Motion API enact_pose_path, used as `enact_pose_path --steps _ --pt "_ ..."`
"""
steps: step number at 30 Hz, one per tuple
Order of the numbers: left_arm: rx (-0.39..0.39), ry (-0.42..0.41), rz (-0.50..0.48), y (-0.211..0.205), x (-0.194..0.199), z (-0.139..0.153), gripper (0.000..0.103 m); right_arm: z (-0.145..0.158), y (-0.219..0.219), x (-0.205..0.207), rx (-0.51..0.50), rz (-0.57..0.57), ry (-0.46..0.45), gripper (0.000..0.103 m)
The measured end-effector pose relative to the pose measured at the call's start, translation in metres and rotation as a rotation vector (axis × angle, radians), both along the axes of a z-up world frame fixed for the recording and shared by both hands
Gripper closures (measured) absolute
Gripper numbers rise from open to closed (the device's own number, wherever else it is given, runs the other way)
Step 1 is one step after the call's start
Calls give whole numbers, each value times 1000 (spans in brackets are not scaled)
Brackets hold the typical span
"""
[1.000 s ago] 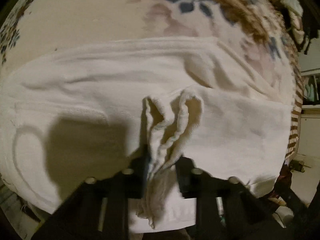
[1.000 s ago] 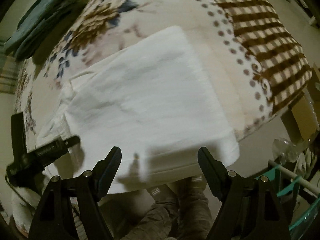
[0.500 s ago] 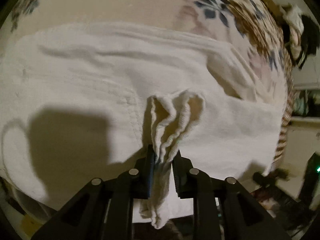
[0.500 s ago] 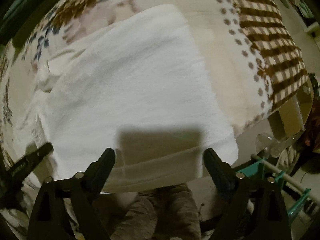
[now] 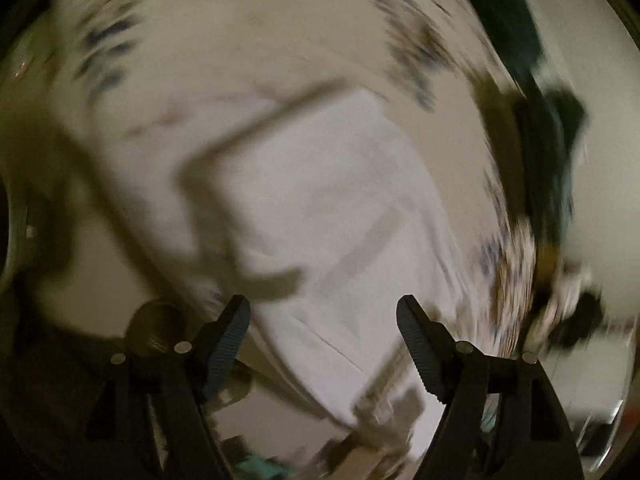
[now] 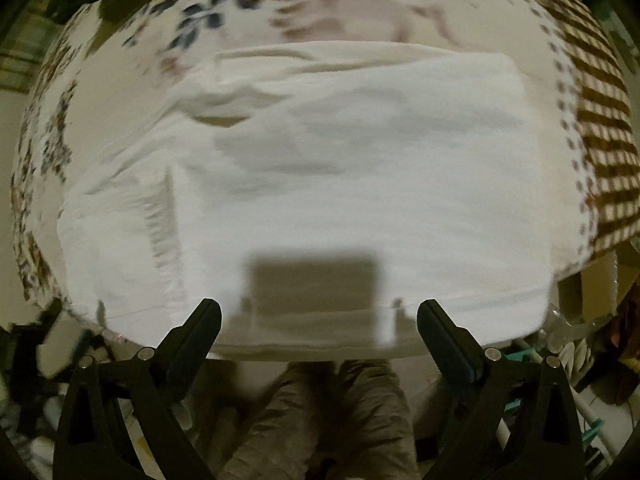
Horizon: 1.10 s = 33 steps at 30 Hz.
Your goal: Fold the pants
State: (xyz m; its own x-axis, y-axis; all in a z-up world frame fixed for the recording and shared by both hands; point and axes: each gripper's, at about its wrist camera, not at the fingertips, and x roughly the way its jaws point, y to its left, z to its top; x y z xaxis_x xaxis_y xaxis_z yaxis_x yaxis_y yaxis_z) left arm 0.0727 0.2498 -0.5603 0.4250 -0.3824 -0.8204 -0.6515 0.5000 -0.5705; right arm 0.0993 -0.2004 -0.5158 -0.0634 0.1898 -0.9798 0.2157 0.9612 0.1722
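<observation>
Left wrist view: the picture is smearing badly, so only the broad layout is readable; the left tongs (image 5: 323, 350) are standing wide with nothing between them, their jaws having just been opening, and the cuff they were pinching half a second ago is no longer in them.
Right wrist view: the right tongs (image 6: 319, 340) are gaping as wide as they seem to go, having just been opening a little further, hovering empty over the near edge of the cloth.
Pants: the white pants (image 6: 320, 184) are lying as a folded block on the patterned blanket (image 6: 600, 120), with the near edge hanging at the bed's front, just above the person's trousered legs (image 6: 340, 412).
Stage: this is looking like a pause between folds, with neither tool gripping.
Risk, slipping: the overhanging near edge is sitting close to the drop, so a careless nudge or a one-sided pull is likely to drag the stack off the bed.
Risk, uneven layers: the left side is showing a bunched, rippled edge (image 6: 160, 216); folding over it is likely to trap the wrinkle.
Risk, partial grab: wide jaws closing on only the top layer are likely to peel the fold open.
</observation>
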Motion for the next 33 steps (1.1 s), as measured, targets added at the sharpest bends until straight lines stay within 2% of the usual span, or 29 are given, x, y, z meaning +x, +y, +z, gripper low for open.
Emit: enact_pose_path --steps 2,5,12,14,15,16,21,25,29,33 --pt "-51 -15 70 9 -7 -20 30 0 10 6 2 13 5 3" --pt "-101 -41 110 24 -3 -38 31 2 29 20 -4 41 -3 3" --pt "-118 -82 162 22 16 -46 31 4 52 33 5 63 -6 3" --pt "-106 -80 186 23 15 -45 50 3 54 33 12 62 -5 3" --pt "-95 -84 188 24 14 -44 65 3 54 32 12 64 -6 3" --pt "-84 -99 178 24 14 -42 70 2 56 32 12 67 -10 3" --pt "38 -205 66 8 17 0 86 -4 61 26 -7 87 -29 3" --pt "105 -323 -70 -26 18 63 88 -5 47 19 -9 71 -49 3" --pt "154 -428 -263 -92 31 120 88 -1 12 7 17 -5 -62 3" --pt "170 -475 -475 -185 43 139 88 8 -38 -9 20 -79 -78 3"
